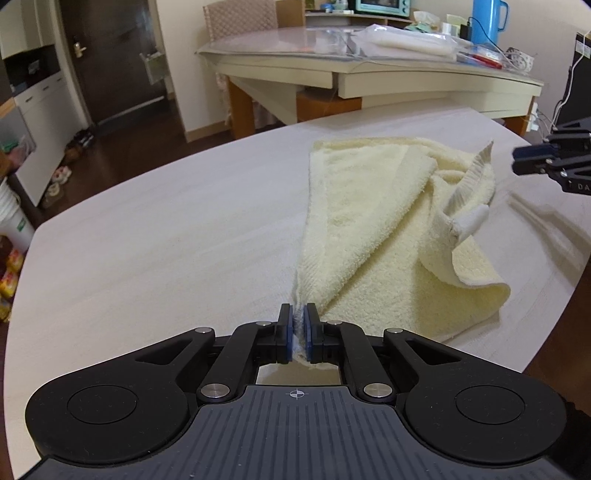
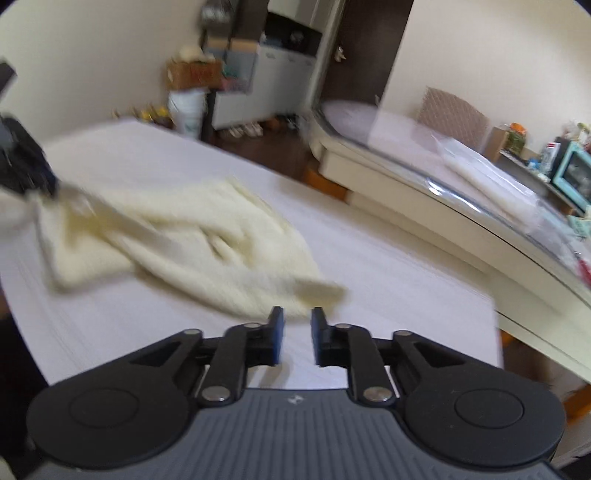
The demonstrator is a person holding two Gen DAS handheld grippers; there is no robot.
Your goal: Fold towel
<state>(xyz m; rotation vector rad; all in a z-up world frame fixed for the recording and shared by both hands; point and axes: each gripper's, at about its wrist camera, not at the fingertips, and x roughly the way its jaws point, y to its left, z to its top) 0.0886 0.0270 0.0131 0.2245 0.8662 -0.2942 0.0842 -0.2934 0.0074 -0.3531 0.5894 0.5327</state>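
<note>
A cream-yellow towel (image 1: 388,221) lies crumpled on the pale table (image 1: 166,240), with a fold raised on its right side. My left gripper (image 1: 299,314) is shut on the towel's near corner, just above the table. My right gripper (image 2: 297,317) is open and empty, a little short of the towel's (image 2: 207,243) nearest corner. The right gripper also shows at the right edge of the left wrist view (image 1: 532,158), beside the towel's far corner. The left gripper (image 2: 22,162) shows at the left of the blurred right wrist view, holding the towel.
A second table (image 1: 369,74) with a glass top, plastic bags, cables and a blue jug (image 1: 487,22) stands behind. The pale table's far edge (image 1: 258,136) drops to dark floor. Cabinets, buckets and shoes stand at the far left.
</note>
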